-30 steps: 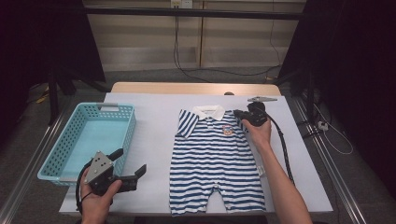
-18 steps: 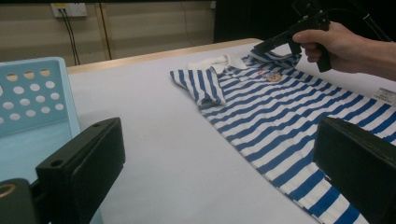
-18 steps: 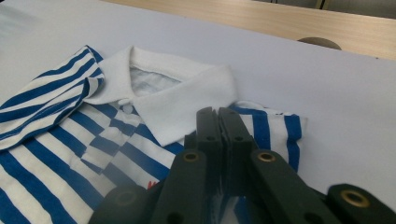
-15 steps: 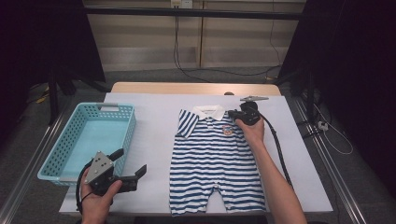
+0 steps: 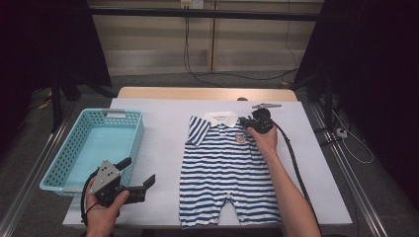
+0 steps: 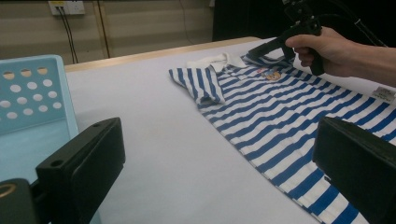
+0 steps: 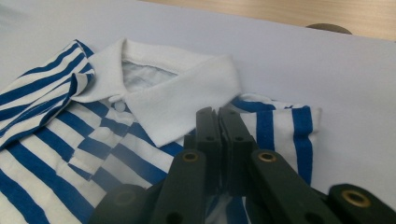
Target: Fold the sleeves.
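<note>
I see the table [image 5: 163, 123] first, a wide flat top under a smooth pale sheet, with a strip of bare wood along its far edge. On its left part sits the basket [image 5: 59, 170], light blue plastic, rectangular, its walls pierced with rows of round holes. Near the middle lies the striped romper [image 5: 227, 173], soft knit cloth in blue and white bands, spread flat with its front up, short sleeves out to each side, legs toward my near edge, a plain white collar [image 7: 187, 88] at the far end and a small badge on the chest.

My right gripper [image 5: 246, 122] rests at the romper's shoulder just beside the collar. In the right gripper view its two black jaws stand pressed together, their tips down on the striped cloth by the sleeve; I cannot tell whether any fabric is pinched between them. My left gripper [image 5: 136, 174] sits at the near left corner, beside the basket and well apart from the romper, its matte black blocky jaws spread wide with nothing between them but bare sheet.
</note>
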Demonstrator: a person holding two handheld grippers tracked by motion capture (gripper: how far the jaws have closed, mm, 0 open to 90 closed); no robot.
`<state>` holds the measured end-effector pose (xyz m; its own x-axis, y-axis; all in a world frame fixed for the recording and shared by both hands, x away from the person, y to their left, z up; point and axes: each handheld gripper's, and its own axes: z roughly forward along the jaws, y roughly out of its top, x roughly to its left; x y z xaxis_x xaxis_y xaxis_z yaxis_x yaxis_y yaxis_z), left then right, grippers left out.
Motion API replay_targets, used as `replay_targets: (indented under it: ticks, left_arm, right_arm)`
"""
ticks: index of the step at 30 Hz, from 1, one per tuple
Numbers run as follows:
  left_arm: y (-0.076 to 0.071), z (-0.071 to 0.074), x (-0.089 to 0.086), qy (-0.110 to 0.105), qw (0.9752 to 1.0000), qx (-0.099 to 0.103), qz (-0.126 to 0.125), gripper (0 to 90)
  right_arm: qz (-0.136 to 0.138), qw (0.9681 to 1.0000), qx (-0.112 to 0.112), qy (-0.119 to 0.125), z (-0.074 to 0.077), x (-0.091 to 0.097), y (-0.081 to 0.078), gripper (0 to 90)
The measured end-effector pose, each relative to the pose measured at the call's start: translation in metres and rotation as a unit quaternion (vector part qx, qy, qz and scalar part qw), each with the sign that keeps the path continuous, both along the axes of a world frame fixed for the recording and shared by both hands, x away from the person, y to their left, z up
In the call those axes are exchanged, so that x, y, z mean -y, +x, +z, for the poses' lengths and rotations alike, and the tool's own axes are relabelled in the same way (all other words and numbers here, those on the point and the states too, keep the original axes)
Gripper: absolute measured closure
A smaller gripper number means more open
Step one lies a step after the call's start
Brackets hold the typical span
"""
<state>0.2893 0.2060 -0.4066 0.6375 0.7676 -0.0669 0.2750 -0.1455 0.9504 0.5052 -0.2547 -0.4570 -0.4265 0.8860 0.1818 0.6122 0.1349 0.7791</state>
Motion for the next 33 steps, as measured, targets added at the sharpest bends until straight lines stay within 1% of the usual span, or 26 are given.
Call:
replay_targets:
  ticks: [3, 4, 6, 7, 9, 10, 11, 13, 14, 15, 16, 17, 18, 19, 20, 21, 24, 25, 27, 29, 30, 33]
  left_arm:
    - [0.000, 0.000, 0.000, -0.001, 1.0000, 0.000, 0.000, 2.7]
    - [0.001, 0.000, 0.000, 0.003, 1.0000, 0.003, 0.000, 2.7]
    - [0.001, 0.000, 0.001, 0.003, 1.0000, 0.000, -0.003, 2.7]
    - [0.001, 0.000, 0.000, 0.012, 0.9999, 0.001, -0.005, 2.7]
    - [0.002, -0.002, 0.002, -0.002, 1.0000, -0.007, -0.002, 2.6]
    - [0.003, -0.002, 0.002, 0.001, 1.0000, -0.004, -0.006, 2.7]
    - [0.003, -0.002, 0.003, -0.001, 1.0000, -0.005, -0.005, 2.7]
    - [0.002, -0.001, 0.003, -0.001, 1.0000, -0.006, -0.005, 2.7]
    - [0.003, -0.001, 0.002, 0.009, 0.9999, -0.004, -0.008, 2.7]
    - [0.002, -0.001, 0.003, 0.002, 1.0000, -0.006, -0.008, 2.7]
    - [0.002, -0.001, 0.002, 0.001, 1.0000, -0.005, -0.007, 2.6]
    - [0.002, -0.001, 0.001, 0.010, 0.9999, -0.005, -0.009, 2.7]
    - [0.001, -0.001, 0.002, 0.002, 1.0000, -0.004, -0.007, 2.7]
    - [0.001, -0.001, 0.002, 0.001, 1.0000, -0.002, -0.006, 2.7]
    - [0.001, -0.001, 0.001, -0.001, 1.0000, -0.004, -0.005, 2.7]
    - [0.001, 0.000, 0.000, 0.007, 1.0000, -0.002, -0.006, 2.7]
    - [0.001, 0.000, 0.000, 0.002, 1.0000, -0.002, -0.003, 2.7]
    - [0.001, 0.000, 0.000, -0.001, 1.0000, -0.001, -0.003, 2.7]
    - [0.000, 0.000, 0.000, 0.001, 1.0000, -0.001, -0.004, 2.7]
    - [0.000, 0.000, 0.000, 0.000, 1.0000, -0.001, -0.002, 2.7]
    - [0.000, 0.000, 0.000, -0.002, 1.0000, -0.001, -0.001, 2.7]
    - [0.001, 0.000, 0.001, -0.004, 1.0000, -0.002, -0.001, 2.7]
  right_arm:
    - [0.001, 1.0000, 0.001, 0.001, 0.001, -0.001, 0.000, 87.1]
    - [0.003, 1.0000, 0.001, 0.001, 0.001, -0.001, 0.000, 86.7]
    - [0.007, 1.0000, 0.001, 0.000, 0.001, -0.002, -0.001, 85.8]
    - [0.008, 1.0000, -0.001, 0.000, 0.000, -0.004, -0.001, 85.3]
    - [0.013, 0.9999, -0.003, -0.002, -0.001, -0.005, -0.001, 84.8]
    - [0.014, 0.9999, -0.006, 0.001, -0.002, -0.005, 0.000, 84.3]
    - [0.012, 0.9999, -0.009, 0.000, -0.003, -0.005, 0.000, 83.7]
    - [0.022, 0.9996, -0.018, -0.002, -0.005, -0.005, 0.000, 82.9]
    - [0.028, 0.9994, -0.020, -0.006, -0.006, -0.006, 0.000, 82.0]
    - [0.034, 0.9991, -0.023, -0.008, -0.007, -0.007, 0.000, 80.5]
    - [0.033, 0.9989, -0.032, -0.007, -0.006, -0.008, -0.002, 79.5]
    - [0.038, 0.9988, -0.030, -0.008, -0.005, -0.007, -0.002, 78.8]
    - [0.041, 0.9988, -0.025, -0.006, -0.004, -0.007, -0.003, 77.5]
    - [0.041, 0.9988, -0.024, -0.004, -0.002, -0.007, -0.004, 76.2]
    - [0.041, 0.9990, -0.019, -0.004, 0.001, -0.006, -0.005, 74.1]
    - [0.041, 0.9990, -0.016, -0.002, 0.004, -0.005, -0.006, 71.1]
    - [0.039, 0.9992, -0.002, 0.011, 0.013, 0.001, -0.011, 68.8]
    - [0.038, 0.9992, -0.002, 0.013, 0.015, 0.003, -0.014, 67.0]
    - [0.039, 0.9992, 0.008, 0.003, 0.018, 0.008, -0.019, 66.7]
    - [0.042, 0.9991, 0.007, 0.002, 0.020, 0.013, -0.025, 66.9]
    - [0.045, 0.9990, 0.006, -0.003, 0.022, 0.015, -0.027, 67.2]
    - [0.051, 0.9983, 0.004, -0.028, 0.027, 0.021, -0.036, 67.9]
